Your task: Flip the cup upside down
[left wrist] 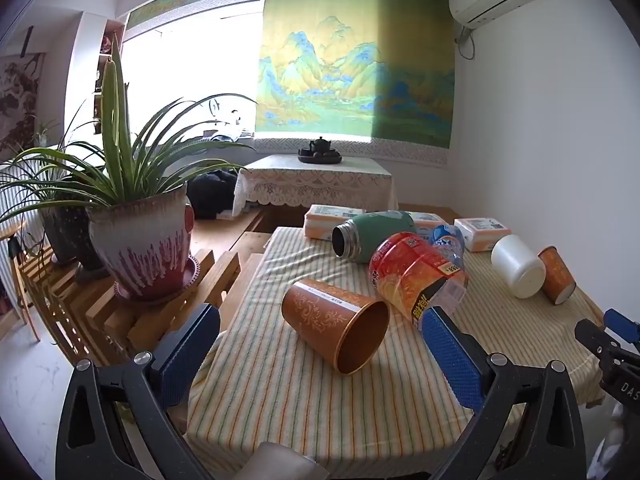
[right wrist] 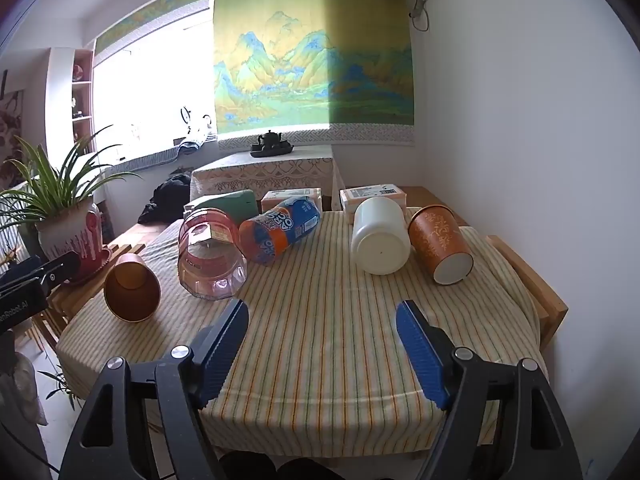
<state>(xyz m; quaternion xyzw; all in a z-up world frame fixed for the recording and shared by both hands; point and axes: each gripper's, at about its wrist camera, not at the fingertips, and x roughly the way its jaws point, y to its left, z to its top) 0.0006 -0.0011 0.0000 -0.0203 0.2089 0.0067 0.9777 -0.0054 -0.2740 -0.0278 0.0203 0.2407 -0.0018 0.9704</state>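
An orange patterned cup [left wrist: 334, 324] lies on its side on the striped tablecloth [left wrist: 300, 400], mouth toward me; it also shows at the left in the right wrist view [right wrist: 131, 293]. My left gripper [left wrist: 320, 354] is open, its blue pads either side of this cup, a little short of it. A second orange cup [right wrist: 440, 243] and a white cup [right wrist: 380, 236] lie on their sides at the right. My right gripper [right wrist: 322, 348] is open and empty over the table's front middle.
A clear red-labelled jar [right wrist: 210, 254], an Oreo tub [right wrist: 280, 226] and a green flask [left wrist: 372, 236] lie on the table. Tissue packs [right wrist: 374, 194] sit at the back edge. A potted plant [left wrist: 142, 236] stands on a wooden rack to the left.
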